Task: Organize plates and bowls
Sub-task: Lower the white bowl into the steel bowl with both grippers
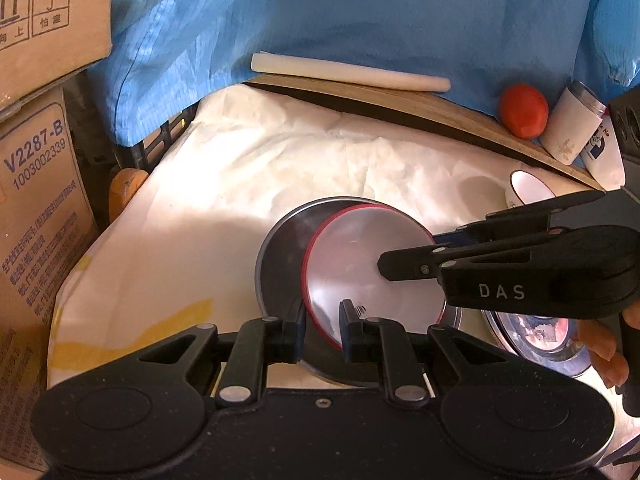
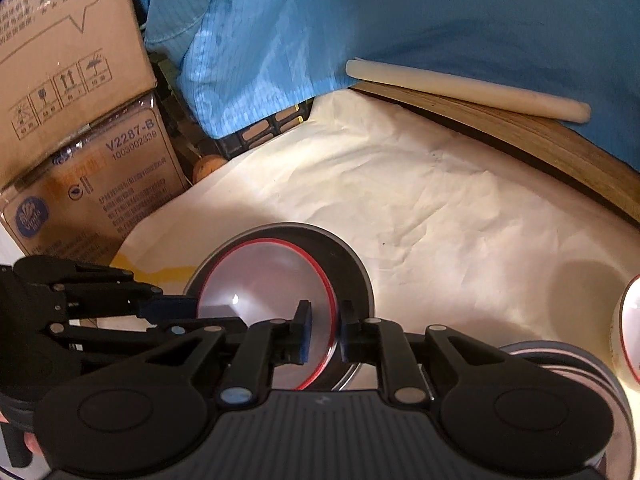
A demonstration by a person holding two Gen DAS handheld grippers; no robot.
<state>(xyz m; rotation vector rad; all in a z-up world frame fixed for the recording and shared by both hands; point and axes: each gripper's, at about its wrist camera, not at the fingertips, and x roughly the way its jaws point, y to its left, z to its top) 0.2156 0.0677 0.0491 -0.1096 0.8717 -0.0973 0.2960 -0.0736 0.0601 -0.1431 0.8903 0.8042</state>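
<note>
A white plate with a red rim [image 1: 360, 268] lies tilted inside a larger dark plate with a grey rim [image 1: 280, 264] on the white paper. My left gripper [image 1: 323, 328] is shut on the red-rimmed plate's near edge. My right gripper [image 2: 325, 334] is shut on the same plate's edge [image 2: 272, 280], coming in from the right in the left wrist view [image 1: 412, 256]. The dark plate also shows in the right wrist view [image 2: 352, 268]. A metal plate [image 1: 536, 340] lies under the right gripper, and a small white bowl [image 1: 528, 190] stands behind it.
Cardboard boxes [image 1: 36, 184] stand at the left. A wooden board [image 1: 400, 104] with a white roll [image 1: 348, 72], a red tomato [image 1: 523, 110] and white cups [image 1: 572, 128] lies at the back. Blue cloth [image 1: 320, 12] hangs behind. A red-rimmed bowl [image 2: 626, 328] stands at the right.
</note>
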